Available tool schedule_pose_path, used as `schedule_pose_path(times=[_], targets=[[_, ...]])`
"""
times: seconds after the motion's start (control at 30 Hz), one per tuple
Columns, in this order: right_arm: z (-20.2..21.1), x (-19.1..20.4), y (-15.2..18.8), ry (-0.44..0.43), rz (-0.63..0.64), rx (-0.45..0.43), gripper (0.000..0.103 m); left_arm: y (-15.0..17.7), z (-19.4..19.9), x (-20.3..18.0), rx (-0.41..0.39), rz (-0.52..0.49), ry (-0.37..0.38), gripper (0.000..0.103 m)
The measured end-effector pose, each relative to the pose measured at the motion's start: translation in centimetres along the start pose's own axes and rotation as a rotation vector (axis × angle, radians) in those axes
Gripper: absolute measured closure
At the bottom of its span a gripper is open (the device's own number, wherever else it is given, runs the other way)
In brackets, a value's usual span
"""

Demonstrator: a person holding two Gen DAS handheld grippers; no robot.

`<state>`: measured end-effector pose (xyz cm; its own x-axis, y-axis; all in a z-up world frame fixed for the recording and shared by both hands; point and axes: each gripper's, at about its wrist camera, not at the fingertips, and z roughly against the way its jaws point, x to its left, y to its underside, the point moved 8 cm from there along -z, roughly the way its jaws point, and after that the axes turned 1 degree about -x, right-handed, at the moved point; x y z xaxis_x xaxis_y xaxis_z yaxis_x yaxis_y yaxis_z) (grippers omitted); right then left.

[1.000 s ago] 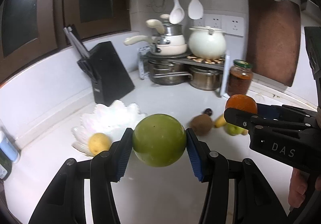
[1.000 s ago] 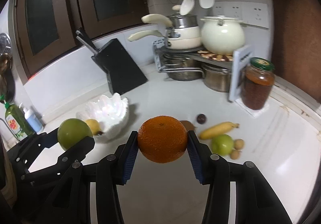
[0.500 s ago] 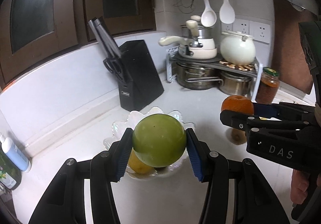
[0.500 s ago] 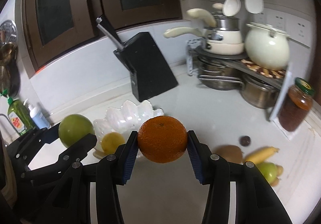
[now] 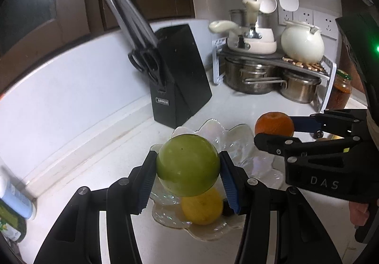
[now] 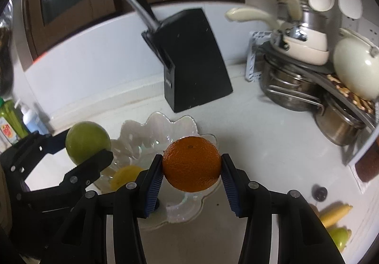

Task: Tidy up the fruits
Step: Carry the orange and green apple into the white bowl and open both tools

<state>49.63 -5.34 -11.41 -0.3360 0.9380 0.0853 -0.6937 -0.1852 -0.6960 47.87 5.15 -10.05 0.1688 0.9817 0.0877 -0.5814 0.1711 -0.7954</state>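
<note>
My left gripper [image 5: 188, 165] is shut on a round green fruit [image 5: 188, 164] and holds it just above the white scalloped bowl [image 5: 239, 136]. A yellow lemon [image 5: 202, 208] lies in the bowl under it. My right gripper [image 6: 191, 167] is shut on an orange [image 6: 191, 163] and holds it over the bowl's [image 6: 156, 126] right side. The orange [image 5: 274, 123] also shows in the left wrist view, the green fruit [image 6: 87, 140] and the lemon [image 6: 124, 175] in the right wrist view. A banana [image 6: 335, 213], a green apple [image 6: 340, 235] and a dark small fruit [image 6: 319, 191] lie on the counter at right.
A black knife block [image 5: 176, 77] stands behind the bowl. A rack with steel pots [image 5: 263, 77] and a cream pot [image 5: 302, 43] stands at the back right, beside a jar [image 5: 340, 92]. Bottles [image 6: 28, 119] stand at the left edge.
Both grippers have moved forward and left with their fruits, coming over the bowl. The bowl and lemon now sit directly beneath them.
</note>
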Motion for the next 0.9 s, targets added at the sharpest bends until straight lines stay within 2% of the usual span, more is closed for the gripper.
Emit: schedule_pose_path(times=[0.2, 0.6, 0.9], targets=[[-3.0, 0.4, 0.5, 0.028, 0.062, 0.073, 0.054, 0.7, -3.1, 0.4, 0.058, -0.028, 0.03, 0.051], [-4.8, 0.0, 1.3, 0.051, 0.113, 0.139, 0.054, 2.2, -6.3, -0.1, 0.167, -0.068, 0.101, 0.051], [-5.4, -0.2, 1.6, 0.051, 0.103, 0.164, 0.054, 2.2, -6.4, 0.0, 0.165, -0.087, 0.087, 0.05]])
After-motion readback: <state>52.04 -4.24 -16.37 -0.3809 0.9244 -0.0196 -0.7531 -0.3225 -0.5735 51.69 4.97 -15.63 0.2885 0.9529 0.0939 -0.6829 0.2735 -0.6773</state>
